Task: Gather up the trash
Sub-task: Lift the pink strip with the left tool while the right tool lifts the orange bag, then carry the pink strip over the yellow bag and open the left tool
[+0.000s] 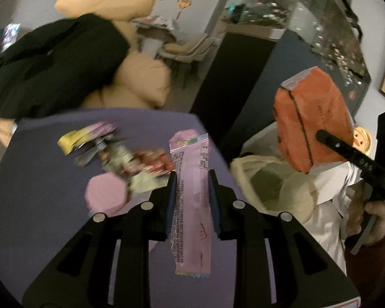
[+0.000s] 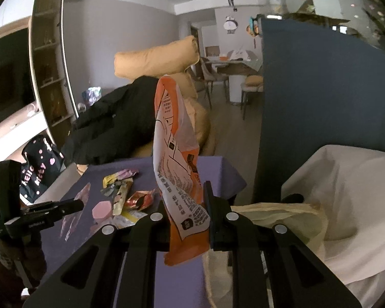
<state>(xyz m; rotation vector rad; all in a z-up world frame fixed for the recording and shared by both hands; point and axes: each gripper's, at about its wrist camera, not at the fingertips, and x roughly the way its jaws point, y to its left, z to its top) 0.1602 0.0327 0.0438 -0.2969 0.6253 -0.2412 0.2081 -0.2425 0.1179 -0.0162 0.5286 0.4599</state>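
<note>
Two tools, each clamped on a wrapper, above a purple table.

Left wrist view: the left tool [image 1: 192, 177] grips a long pink wrapper [image 1: 191, 200] upright between its fingers; loose wrappers [image 1: 120, 159] lie on the table [image 1: 43, 179], with a cream bag [image 1: 274, 187] open just beside it.
Right wrist view: the right tool [image 2: 186, 192] pinches an orange wrapper [image 2: 177, 159], held upright above the bag's [image 2: 282, 213] rim.

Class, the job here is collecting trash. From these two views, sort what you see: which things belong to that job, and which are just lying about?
Belong to the job:
- pink wrapper in the left gripper
- orange wrapper in the right gripper
- loose wrappers on the purple table
- cream bag, mouth open

Just lying about:
- black jacket
- tan cushions
- white cloth
</note>
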